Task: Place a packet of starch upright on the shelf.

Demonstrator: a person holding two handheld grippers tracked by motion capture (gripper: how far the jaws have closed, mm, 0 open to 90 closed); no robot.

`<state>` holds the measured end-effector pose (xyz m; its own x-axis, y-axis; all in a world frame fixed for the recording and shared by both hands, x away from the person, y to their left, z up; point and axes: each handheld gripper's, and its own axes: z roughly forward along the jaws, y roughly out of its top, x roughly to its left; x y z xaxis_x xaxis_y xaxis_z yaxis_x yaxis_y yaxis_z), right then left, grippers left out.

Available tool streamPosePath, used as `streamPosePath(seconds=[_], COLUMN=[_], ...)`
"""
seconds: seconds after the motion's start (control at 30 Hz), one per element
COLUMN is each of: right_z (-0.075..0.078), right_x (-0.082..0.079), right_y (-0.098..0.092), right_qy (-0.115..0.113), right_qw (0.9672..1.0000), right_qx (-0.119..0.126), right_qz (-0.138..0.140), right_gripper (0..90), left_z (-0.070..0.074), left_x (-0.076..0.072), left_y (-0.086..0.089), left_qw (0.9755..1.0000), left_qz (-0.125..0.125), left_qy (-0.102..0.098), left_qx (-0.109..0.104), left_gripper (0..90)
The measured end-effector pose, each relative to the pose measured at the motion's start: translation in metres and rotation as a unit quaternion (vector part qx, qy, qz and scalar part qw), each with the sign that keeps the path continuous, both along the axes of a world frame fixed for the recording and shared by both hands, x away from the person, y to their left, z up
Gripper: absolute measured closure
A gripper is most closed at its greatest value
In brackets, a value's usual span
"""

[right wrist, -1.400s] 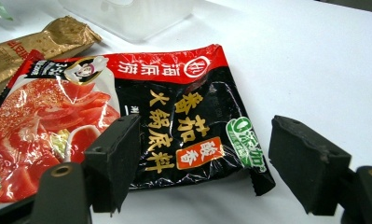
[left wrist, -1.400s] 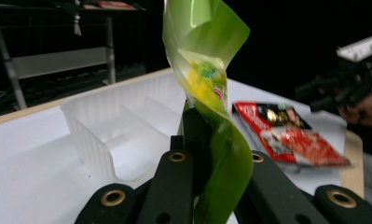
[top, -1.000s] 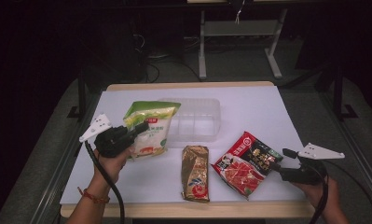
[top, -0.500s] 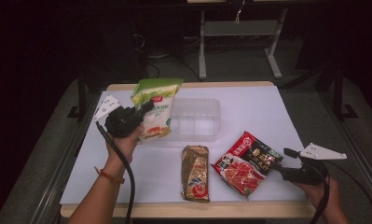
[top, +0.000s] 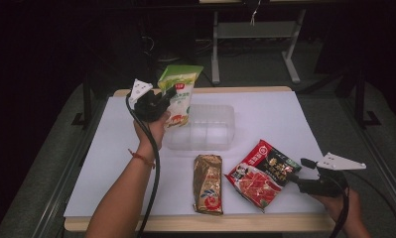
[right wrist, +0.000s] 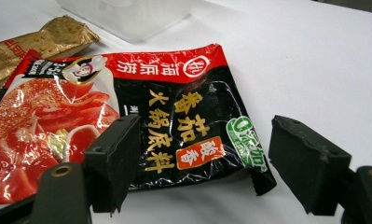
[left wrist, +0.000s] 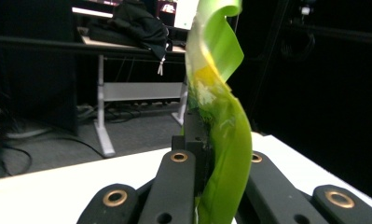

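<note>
Jaws of the left gripper (top: 161,101) are pinched tight on the green pouch (top: 179,95), which stands upright between them, lifted clear of the worktop (top: 280,116) at its far left. In the left gripper view the pouch (left wrist: 223,154) rises from between the black jaws as a bent green strip, its top edge curling over. The left hand (top: 153,130) holds the gripper up over the worktop's far-left part, with the cable hanging down along the forearm, and the pouch's lower end hangs just beside the left end of the clear plastic box (top: 205,130).

Jaws of the right gripper (right wrist: 200,163) stand wide apart and hold nothing; they rest low at the near right, pointing left at the red and black packet (right wrist: 127,116), whose black corner lies on the worktop between them without touching either pad. In the high view the right gripper (top: 304,182) sits just right of that packet (top: 262,173), the right hand (top: 342,203) at the near edge.

Left of the packet and close beside it lies a gold sachet (top: 208,183), lengthwise from near to far, just in front of the clear box.
</note>
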<state>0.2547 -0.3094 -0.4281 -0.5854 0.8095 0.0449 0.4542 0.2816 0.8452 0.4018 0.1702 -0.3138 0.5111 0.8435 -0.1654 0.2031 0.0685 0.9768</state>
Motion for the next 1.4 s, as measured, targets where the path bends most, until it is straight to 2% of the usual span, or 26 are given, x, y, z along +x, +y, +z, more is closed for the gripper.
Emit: streamPosePath(seconds=[0.03, 0.3, 0.4, 0.5, 0.53, 0.6, 0.7, 0.77, 0.83, 0.87, 0.9, 0.93, 1.0, 1.03, 1.07, 1.1, 1.13, 1.17, 1.23, 1.27, 1.37, 1.4], right_z=[0.000, -0.002, -0.002, -0.001, -0.002, -0.002, -0.002, -0.002, -0.002, -0.002, -0.002, -0.003, -0.003, -0.003, -0.003, -0.003, -0.003, -0.003, -0.004, -0.004, -0.005, -0.005], right_x=[0.000, 0.000, 0.000, -0.001, -0.001, 0.000, 0.000, 0.000, 0.000, 0.000, 0.000, 0.000, 0.001, 0.000, 0.000, 0.000, 0.000, 0.000, 0.001, 0.001, 0.001, 0.001], right_y=[0.000, 0.001, 0.002, 0.003, 0.003, 0.004, 0.004, 0.004, 0.004, 0.004, 0.004, 0.004, 0.006, 0.006, 0.007, 0.007, 0.007, 0.007, 0.008, 0.008, 0.009, 0.009], right_qy=[-0.001, 0.003, 0.003, 0.003, 0.002, 0.003, 0.003, 0.003, 0.003, 0.003, 0.003, 0.004, 0.005, 0.005, 0.005, 0.004, 0.004, 0.005, 0.010, 0.010, 0.012, 0.012], right_qw=[1.0000, 1.0000, 1.0000, 1.0000, 1.0000, 1.0000, 1.0000, 1.0000, 1.0000, 1.0000, 1.0000, 1.0000, 0.9999, 0.9999, 0.9999, 0.9999, 0.9999, 0.9999, 0.9998, 0.9998, 0.9997, 0.9997], right_qx=[0.001, 0.000, -0.002, -0.005, -0.004, -0.005, -0.004, -0.005, -0.005, -0.005, -0.005, -0.005, -0.008, -0.009, -0.010, -0.010, -0.010, -0.010, -0.011, -0.011, -0.013, -0.014], right_qz=[0.001, 0.002, 0.003, 0.004, 0.005, 0.006, 0.007, 0.007, 0.008, 0.007, 0.007, 0.008, 0.010, 0.011, 0.011, 0.012, 0.012, 0.012, 0.012, 0.012, 0.015, 0.015], right_gripper=[24.5, 24.5, 24.5, 24.5, 24.5, 24.5, 24.5, 24.5, 24.5, 24.5, 24.5, 24.5, 24.5, 24.5, 24.5, 24.4, 24.4, 24.4, 24.5, 24.5, 24.4, 24.4], left_z=[-0.004, -0.018, -0.027, -0.031, -0.033, -0.040, -0.044, -0.049, -0.051, -0.051, -0.051, -0.049, -0.046, -0.045, -0.044, -0.043, -0.043, -0.043, -0.044, -0.044, -0.049, -0.052], left_x=[0.007, 0.022, 0.027, 0.028, 0.028, 0.032, 0.033, 0.035, 0.035, 0.034, 0.034, 0.033, 0.033, 0.031, 0.027, 0.024, 0.024, 0.021, 0.016, 0.013, 0.003, -0.002], left_y=[-0.002, -0.009, -0.011, -0.014, -0.015, -0.017, -0.018, -0.017, -0.016, -0.013, -0.013, -0.012, -0.009, -0.007, -0.001, 0.001, 0.001, 0.004, 0.011, 0.013, 0.018, 0.019], left_qw=[0.9999, 0.9991, 0.9977, 0.9976, 0.9969, 0.9967, 0.9972, 0.9972, 0.9981, 0.9986, 0.9986, 0.9990, 0.9990, 0.9992, 0.9983, 0.9980, 0.9980, 0.9975, 0.9962, 0.9956, 0.9918, 0.9897], left_qz=[0.005, 0.038, 0.043, 0.043, 0.040, 0.036, 0.038, 0.030, 0.022, 0.006, 0.006, -0.004, -0.029, -0.030, -0.051, -0.053, -0.053, -0.057, -0.073, -0.071, -0.086, -0.091], left_qy=[0.003, 0.001, -0.011, -0.015, -0.019, -0.009, 0.006, 0.013, 0.019, 0.021, 0.021, 0.022, 0.032, 0.026, 0.023, 0.022, 0.022, 0.019, 0.021, 0.019, 0.013, 0.011], left_qx=[-0.009, -0.017, -0.051, -0.053, -0.066, -0.072, -0.064, -0.067, -0.055, -0.049, -0.049, -0.039, -0.014, -0.001, 0.013, 0.026, 0.026, 0.037, 0.044, 0.058, 0.093, 0.110], left_gripper=[88.3, 88.5, 88.6, 88.5, 88.5, 88.6, 88.5, 88.2, 86.1, 84.3, 83.3, 83.3, 76.0, 74.9, 71.8, 69.9, 68.1, 68.1, 63.3, 63.3, 58.1, 58.1])
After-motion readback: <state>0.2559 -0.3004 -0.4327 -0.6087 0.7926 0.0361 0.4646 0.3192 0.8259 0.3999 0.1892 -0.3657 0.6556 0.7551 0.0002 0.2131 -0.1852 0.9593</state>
